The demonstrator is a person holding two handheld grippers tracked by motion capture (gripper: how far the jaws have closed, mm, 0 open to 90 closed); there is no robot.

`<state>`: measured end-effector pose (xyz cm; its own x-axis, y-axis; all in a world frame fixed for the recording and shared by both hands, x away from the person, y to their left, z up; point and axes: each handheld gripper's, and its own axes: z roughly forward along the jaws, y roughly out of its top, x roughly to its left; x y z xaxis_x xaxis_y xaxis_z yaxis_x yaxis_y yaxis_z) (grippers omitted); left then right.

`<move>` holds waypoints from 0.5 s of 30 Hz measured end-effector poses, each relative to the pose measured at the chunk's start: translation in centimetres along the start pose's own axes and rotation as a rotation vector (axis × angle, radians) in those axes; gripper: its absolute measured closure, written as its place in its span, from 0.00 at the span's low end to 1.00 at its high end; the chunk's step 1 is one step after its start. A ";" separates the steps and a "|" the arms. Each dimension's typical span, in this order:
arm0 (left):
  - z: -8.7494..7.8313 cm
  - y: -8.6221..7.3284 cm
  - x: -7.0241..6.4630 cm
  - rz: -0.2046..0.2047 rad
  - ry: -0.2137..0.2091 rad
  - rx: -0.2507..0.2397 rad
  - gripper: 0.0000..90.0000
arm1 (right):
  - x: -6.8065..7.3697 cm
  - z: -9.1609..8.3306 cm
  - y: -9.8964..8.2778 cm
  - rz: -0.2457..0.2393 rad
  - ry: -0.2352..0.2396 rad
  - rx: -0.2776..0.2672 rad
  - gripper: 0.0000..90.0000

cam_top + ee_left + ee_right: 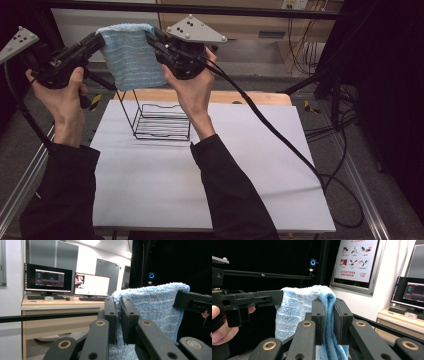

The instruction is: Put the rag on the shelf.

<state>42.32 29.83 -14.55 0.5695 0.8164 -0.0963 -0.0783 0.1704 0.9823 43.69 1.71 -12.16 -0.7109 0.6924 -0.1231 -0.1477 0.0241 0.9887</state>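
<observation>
1. Both grippers are clamped on the towel, one per top corner. The left gripper has its jaws nearly closed on the left corner; the right gripper is the same on the right corner. Cloth shows squeezed between the pads in each gripper view (left gripper, right gripper).
2. The towel hangs in the air, clear of the table, above the back-left part of the mat and over the wire rack, whose top rail sits just below the hem.
3. Step in hand, as I read it: drape the towel over the rack's top rail.
4. To do it well: keep both corners level and the top edge taut so it doesn't sag in the middle. Line that edge up parallel to the rail, carry it past the rail, then lower so roughly half falls on each side.
5. Don't let go until the rail carries the cloth. The rack looks light, so a dragging hem could tip it.
6. Orientation: the stretched top edge runs left–right across the table, near level. The long axis appears vertical, hanging straight down, with the face towards the person.
</observation>
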 end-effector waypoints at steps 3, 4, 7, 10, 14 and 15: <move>0.5 0.3 0.3 0.001 0.007 -0.002 0.94 | -0.3 0.6 0.4 -0.010 -0.004 0.004 0.89; 0.6 0.3 0.5 -0.001 0.008 -0.003 0.94 | -0.4 0.7 0.5 -0.012 -0.005 0.005 0.89; 1.3 0.4 0.9 -0.001 0.020 0.006 0.94 | -0.8 1.4 0.7 -0.012 -0.006 0.011 0.89; 2.1 0.5 1.4 -0.001 0.034 0.012 0.94 | -1.3 2.1 0.5 -0.003 -0.007 0.014 0.89; 3.3 0.6 2.0 0.020 0.060 0.042 0.94 | -2.0 3.1 0.0 0.007 -0.012 0.025 0.89; 3.6 0.5 2.2 0.021 0.064 0.046 0.94 | -2.2 3.4 -0.2 0.011 -0.014 0.028 0.90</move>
<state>46.41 29.72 -13.66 0.5145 0.8533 -0.0839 -0.0510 0.1281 0.9904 47.57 2.63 -11.75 -0.7028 0.7026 -0.1115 -0.1210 0.0363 0.9920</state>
